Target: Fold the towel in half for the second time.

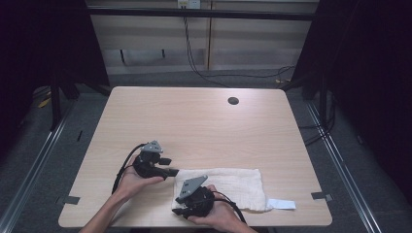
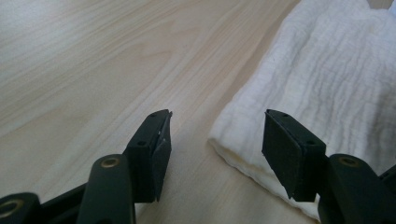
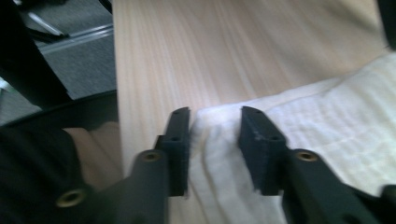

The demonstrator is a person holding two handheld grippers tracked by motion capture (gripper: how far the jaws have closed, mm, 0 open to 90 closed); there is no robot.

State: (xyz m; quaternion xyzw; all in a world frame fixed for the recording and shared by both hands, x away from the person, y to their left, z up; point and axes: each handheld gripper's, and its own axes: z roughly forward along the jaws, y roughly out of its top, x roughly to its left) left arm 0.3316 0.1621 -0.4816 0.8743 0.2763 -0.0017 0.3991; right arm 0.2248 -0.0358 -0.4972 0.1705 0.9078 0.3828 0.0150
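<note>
We are working at a pale wooden surface (image 1: 194, 121), where a white cloth (image 1: 243, 187) is lying folded into a flat oblong near the front edge, right of centre. It is looking already folded at least once, so we judge the job well along, with perhaps one more fold or a final tidy left. Our left gripper (image 2: 215, 140) is sitting at the cloth's left end, its fingers spread wide, the folded corner lying between them but not pinched. Our right gripper (image 3: 212, 140) is hovering over the cloth's near left corner, its fingers partly spread and straddling the fabric without pressing on it.
</note>
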